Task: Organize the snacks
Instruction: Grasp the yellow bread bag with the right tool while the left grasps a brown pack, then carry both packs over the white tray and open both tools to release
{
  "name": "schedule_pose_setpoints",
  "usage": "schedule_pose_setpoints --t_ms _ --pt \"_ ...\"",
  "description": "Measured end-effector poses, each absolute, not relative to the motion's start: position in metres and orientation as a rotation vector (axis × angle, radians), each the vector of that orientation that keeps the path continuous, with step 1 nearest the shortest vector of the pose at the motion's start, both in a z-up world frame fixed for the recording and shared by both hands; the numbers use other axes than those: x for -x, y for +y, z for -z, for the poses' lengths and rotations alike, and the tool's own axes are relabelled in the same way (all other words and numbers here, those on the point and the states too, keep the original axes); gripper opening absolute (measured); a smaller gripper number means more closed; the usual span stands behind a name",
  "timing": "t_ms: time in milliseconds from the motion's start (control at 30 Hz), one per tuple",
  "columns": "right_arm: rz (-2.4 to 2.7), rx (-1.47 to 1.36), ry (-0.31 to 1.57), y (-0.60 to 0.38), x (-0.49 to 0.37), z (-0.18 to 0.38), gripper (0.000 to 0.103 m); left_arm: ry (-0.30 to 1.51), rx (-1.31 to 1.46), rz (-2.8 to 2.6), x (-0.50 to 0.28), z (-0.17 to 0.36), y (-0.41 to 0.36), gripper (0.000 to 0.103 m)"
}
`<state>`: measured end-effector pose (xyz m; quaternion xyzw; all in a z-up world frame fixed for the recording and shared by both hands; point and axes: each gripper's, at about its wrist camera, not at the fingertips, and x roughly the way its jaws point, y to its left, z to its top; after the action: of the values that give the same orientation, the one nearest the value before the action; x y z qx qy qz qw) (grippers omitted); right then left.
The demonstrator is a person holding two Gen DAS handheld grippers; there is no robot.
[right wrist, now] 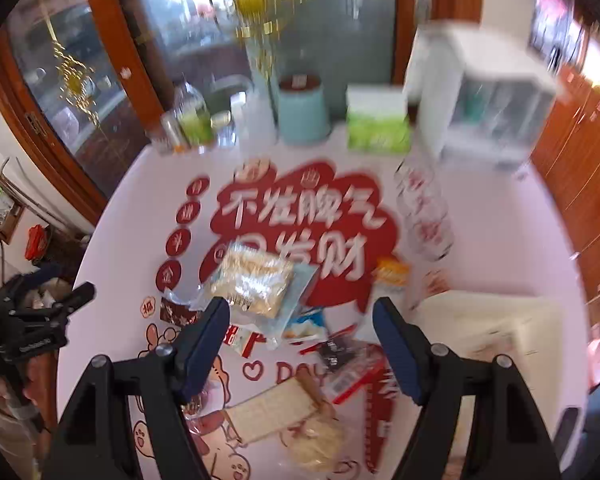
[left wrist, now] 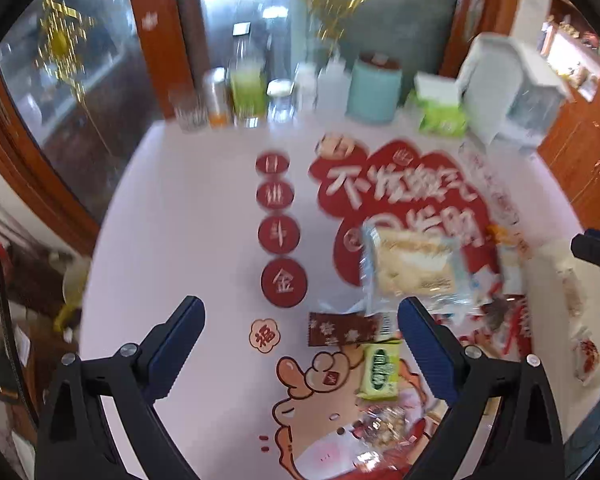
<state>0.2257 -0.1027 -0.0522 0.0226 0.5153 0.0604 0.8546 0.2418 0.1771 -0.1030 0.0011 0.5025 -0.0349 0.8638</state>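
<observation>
Both our left gripper (left wrist: pixel 302 322) and right gripper (right wrist: pixel 300 324) gape wide, holding nothing; ahead of the fingers, overlapping snack packets (right wrist: pixel 256 280) crowd together — we risk pinching two at once.

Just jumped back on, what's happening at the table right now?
Snack sorting, nothing picked up yet. Both the left gripper and the right gripper hover open and empty over the white table with red print. Loose snacks lie scattered between them: a clear packet of pale biscuits, a small green packet and a brown wrapper. A cream rectangular box sits to the right.
</observation>
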Motion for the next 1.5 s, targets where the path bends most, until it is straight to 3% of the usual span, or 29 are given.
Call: schedule_pose_setpoints --t_ms 400,767,833,867,900,933,967,1000,1200,1500 --pt "-0.185 -0.282 1.391 -0.103 -0.311 0.214 0.075 1.215 0.105 0.033 -0.294 0.215 0.190 0.094" --pt "-0.298 -0.321 1.386 -0.091 -0.325 0.237 0.076 1.271 0.224 0.121 -0.304 0.251 0.173 0.092" --pt "-0.306 -0.298 1.383 -0.087 -0.324 0.237 0.073 1.253 0.224 0.119 -0.302 0.251 0.169 0.085" --pt "-0.311 -0.289 1.378 -0.084 -0.325 0.237 0.064 1.245 0.222 0.123 -0.301 0.250 0.166 0.080" --pt "-0.322 -0.294 1.377 -0.083 -0.325 0.238 0.054 1.238 0.225 0.129 -0.300 0.249 0.165 0.064" --pt "-0.343 -0.322 1.379 -0.084 -0.325 0.239 0.049 1.232 0.244 0.153 -0.299 0.248 0.163 0.041" --pt "-0.364 -0.355 1.383 -0.085 -0.324 0.240 0.037 1.241 0.266 0.171 -0.299 0.248 0.162 0.028" --pt "-0.375 -0.374 1.375 -0.085 -0.322 0.239 0.031 1.254 0.286 0.176 -0.299 0.250 0.161 0.015" --pt "-0.371 -0.259 1.264 -0.074 -0.304 0.209 0.022 1.184 0.221 0.113 -0.276 0.228 0.155 0.005" --pt "-0.331 -0.143 1.095 -0.073 -0.251 0.149 0.017 1.038 0.135 0.083 -0.216 0.143 0.156 0.004"
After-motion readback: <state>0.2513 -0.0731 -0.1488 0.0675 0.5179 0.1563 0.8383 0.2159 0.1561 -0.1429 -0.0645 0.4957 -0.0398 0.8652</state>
